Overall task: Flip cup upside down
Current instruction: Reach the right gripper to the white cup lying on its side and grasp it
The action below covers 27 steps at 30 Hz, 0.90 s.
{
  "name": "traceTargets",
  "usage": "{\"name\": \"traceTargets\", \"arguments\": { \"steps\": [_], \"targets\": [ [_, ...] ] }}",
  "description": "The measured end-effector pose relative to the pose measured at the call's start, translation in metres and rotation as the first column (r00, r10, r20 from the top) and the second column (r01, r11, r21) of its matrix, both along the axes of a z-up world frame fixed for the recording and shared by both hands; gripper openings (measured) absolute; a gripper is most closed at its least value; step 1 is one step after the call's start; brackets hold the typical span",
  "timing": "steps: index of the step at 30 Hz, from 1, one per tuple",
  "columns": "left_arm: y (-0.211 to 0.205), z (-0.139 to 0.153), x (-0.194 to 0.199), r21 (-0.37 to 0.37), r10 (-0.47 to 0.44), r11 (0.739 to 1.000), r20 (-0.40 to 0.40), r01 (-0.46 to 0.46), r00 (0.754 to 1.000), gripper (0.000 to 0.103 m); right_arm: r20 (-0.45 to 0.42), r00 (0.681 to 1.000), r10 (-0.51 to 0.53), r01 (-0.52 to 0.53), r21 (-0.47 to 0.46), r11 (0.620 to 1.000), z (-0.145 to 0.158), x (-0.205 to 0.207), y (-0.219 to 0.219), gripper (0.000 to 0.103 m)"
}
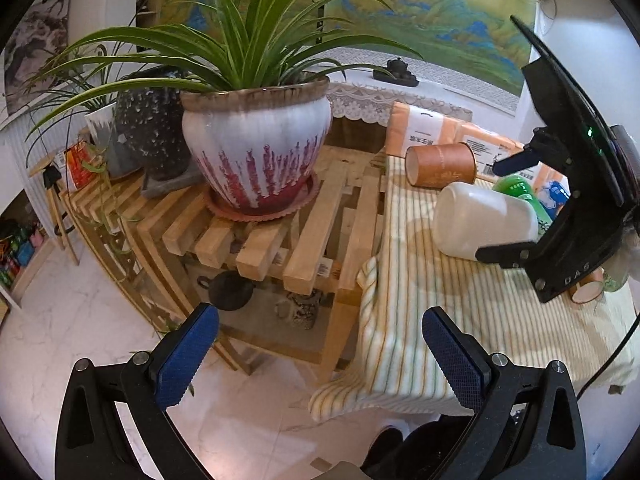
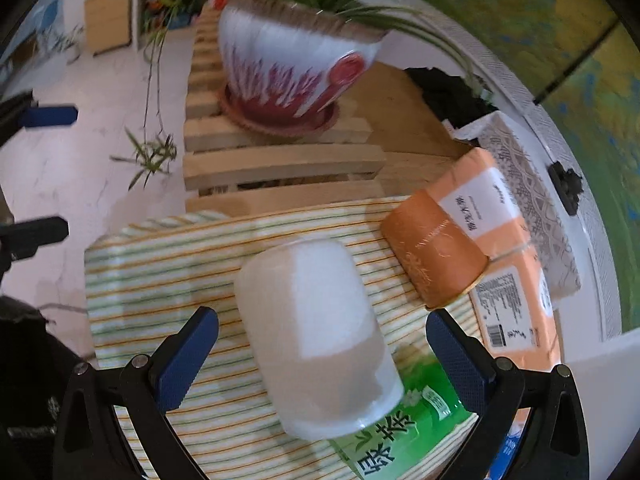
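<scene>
A white cup [image 2: 316, 336] lies on its side on the striped cloth [image 2: 160, 280], closed bottom pointing away from my right gripper, rim resting on a green packet [image 2: 392, 436]. My right gripper [image 2: 320, 356] is open, its blue pads on either side of the cup without touching it. The cup also shows in the left wrist view [image 1: 484, 220], with the right gripper [image 1: 508, 208] around it. My left gripper [image 1: 320, 360] is open and empty, held off the table's left edge above the floor.
An orange paper cup [image 2: 436, 256] lies on its side beside the white cup, against orange tissue packs [image 2: 496, 224]. A large potted plant [image 1: 256, 144] stands on a slatted wooden stand [image 1: 312, 232] to the left. White floor lies below.
</scene>
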<state>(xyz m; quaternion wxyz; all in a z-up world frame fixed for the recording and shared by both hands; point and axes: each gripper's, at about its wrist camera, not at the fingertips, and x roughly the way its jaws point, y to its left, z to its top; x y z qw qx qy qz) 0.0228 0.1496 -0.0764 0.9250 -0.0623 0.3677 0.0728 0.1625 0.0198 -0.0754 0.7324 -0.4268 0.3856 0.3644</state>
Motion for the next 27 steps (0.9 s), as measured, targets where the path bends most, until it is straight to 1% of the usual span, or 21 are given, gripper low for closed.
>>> {"name": "traceTargets", "arguments": {
  "steps": [2,4,6,8,9,11,14,17,21,23,25,27],
  "targets": [
    [0.001,0.000,0.000,-0.004,0.000,1.000,0.001,0.000,1.000,0.103,-0.005,1.000,0.009,-0.009,-0.028,1.000,-0.004,0.000,0.002,0.101],
    [0.002,0.000,0.000,-0.001,0.001,1.000,0.002,-0.001,1.000,0.103,-0.004,1.000,0.016,-0.017,-0.053,0.998,-0.009,-0.001,0.003,0.095],
    [0.002,0.000,0.000,-0.004,0.002,1.000,0.003,-0.002,1.000,0.103,-0.004,1.000,0.009,-0.009,-0.076,0.997,-0.014,-0.001,0.005,0.084],
    [0.003,0.001,-0.002,-0.006,0.003,1.000,0.005,-0.003,1.000,0.103,0.013,1.000,-0.009,0.010,-0.089,0.996,-0.018,-0.002,0.008,0.082],
    [0.003,0.001,-0.002,-0.005,0.003,1.000,0.006,-0.003,1.000,0.103,0.020,1.000,-0.013,0.015,-0.093,0.996,-0.020,-0.001,0.010,0.080],
    [0.003,0.002,-0.004,-0.003,0.007,1.000,0.008,-0.007,1.000,0.103,0.028,0.999,-0.024,0.026,-0.093,0.995,-0.019,-0.001,0.011,0.079],
    [0.005,0.004,-0.009,-0.002,0.014,1.000,0.014,-0.014,1.000,0.103,0.002,0.999,-0.038,0.038,-0.067,0.997,-0.015,-0.004,0.015,0.078],
    [0.006,0.007,-0.014,0.002,0.021,1.000,0.022,-0.022,1.000,0.103,0.007,0.999,-0.047,0.047,-0.050,0.998,-0.014,-0.010,0.021,0.078],
    [0.007,0.010,-0.020,0.001,0.025,1.000,0.030,-0.025,0.999,0.103,-0.034,0.993,-0.112,0.113,0.035,0.993,-0.003,-0.021,0.021,0.078],
    [0.006,0.010,-0.022,-0.001,0.023,1.000,0.034,-0.023,0.999,0.103,-0.064,0.984,-0.168,0.173,0.085,0.981,0.005,-0.026,0.016,0.077],
    [0.005,0.010,-0.025,-0.001,0.019,1.000,0.037,-0.018,0.999,0.103,-0.121,0.958,-0.259,0.274,0.136,0.952,0.011,-0.031,0.004,0.077],
    [0.002,0.010,-0.026,-0.005,0.009,1.000,0.041,-0.008,0.999,0.103,-0.198,0.915,-0.353,0.387,0.175,0.905,0.013,-0.033,-0.013,0.077]
  ]
}}
